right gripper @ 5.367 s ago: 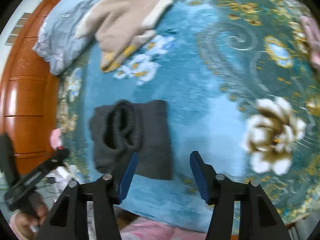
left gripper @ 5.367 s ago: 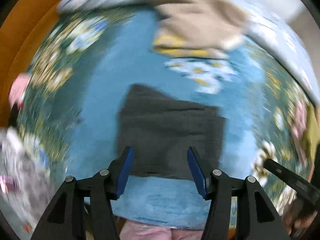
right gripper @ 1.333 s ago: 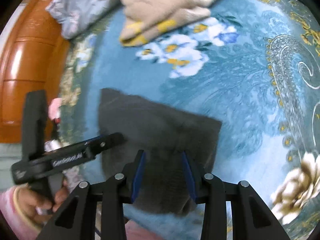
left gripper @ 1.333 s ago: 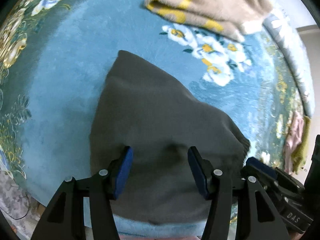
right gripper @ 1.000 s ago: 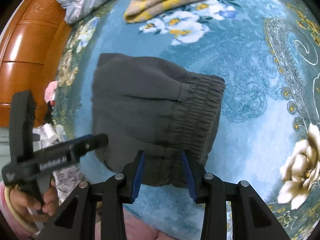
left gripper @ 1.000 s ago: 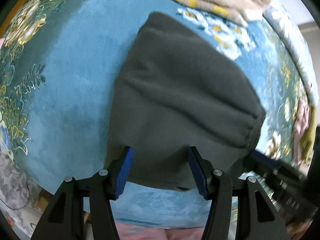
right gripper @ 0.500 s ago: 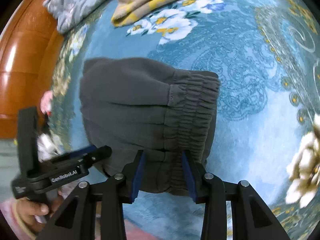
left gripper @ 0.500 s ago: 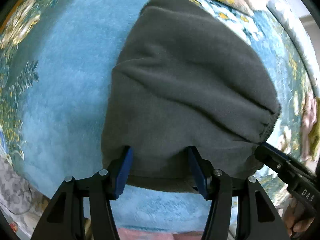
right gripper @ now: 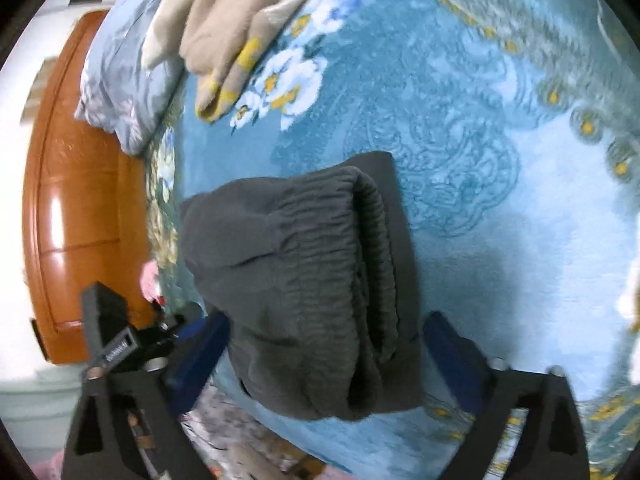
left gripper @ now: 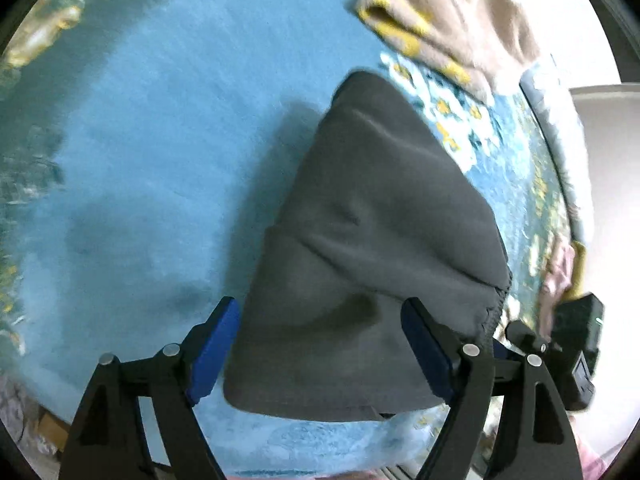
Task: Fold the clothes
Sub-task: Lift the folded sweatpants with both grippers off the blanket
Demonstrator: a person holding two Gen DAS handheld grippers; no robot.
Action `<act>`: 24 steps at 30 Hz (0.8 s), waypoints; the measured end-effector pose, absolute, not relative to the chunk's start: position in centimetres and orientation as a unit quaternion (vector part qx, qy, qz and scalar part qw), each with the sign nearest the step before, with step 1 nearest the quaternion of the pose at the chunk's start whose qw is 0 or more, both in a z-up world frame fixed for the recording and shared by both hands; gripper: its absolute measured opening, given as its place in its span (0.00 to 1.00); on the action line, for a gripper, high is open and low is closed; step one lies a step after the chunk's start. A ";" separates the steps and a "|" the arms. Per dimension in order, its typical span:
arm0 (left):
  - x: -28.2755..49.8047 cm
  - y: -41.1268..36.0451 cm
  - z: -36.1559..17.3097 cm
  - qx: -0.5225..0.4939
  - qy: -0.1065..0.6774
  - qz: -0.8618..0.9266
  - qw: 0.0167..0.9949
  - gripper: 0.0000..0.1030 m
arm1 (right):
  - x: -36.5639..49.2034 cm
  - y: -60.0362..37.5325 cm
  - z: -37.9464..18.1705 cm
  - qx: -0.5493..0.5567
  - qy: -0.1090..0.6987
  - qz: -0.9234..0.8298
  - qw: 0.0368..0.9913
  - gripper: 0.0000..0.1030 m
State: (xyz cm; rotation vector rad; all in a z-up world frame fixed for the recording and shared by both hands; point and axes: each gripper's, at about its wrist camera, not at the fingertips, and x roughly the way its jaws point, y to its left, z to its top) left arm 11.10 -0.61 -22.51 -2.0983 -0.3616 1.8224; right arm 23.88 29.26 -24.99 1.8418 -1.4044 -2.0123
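Blue floral blanket [left gripper: 152,128] spread over bed; folded dark grey garment [left gripper: 372,248] lying on it, centre to lower right of left wrist frame.
Left gripper [left gripper: 324,344] jaws spread wide either side of garment's near edge, gripping nothing. Right gripper [right gripper: 324,356] likewise wide apart, straddling the ribbed waistband [right gripper: 360,256] end. Beige and yellow garment [right gripper: 232,20] upper left of right wrist frame, well apart. Orange wooden headboard [right gripper: 80,200] at left edge.

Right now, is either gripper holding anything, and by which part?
Nothing is held. The left gripper and right gripper both stand open around the near edge of the dark grey garment.
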 end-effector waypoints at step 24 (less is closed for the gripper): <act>9.2 1.3 -24.6 -0.729 -0.116 0.626 0.253 0.68 | 22.2 27.2 -27.0 0.598 -0.467 -0.651 0.013 0.82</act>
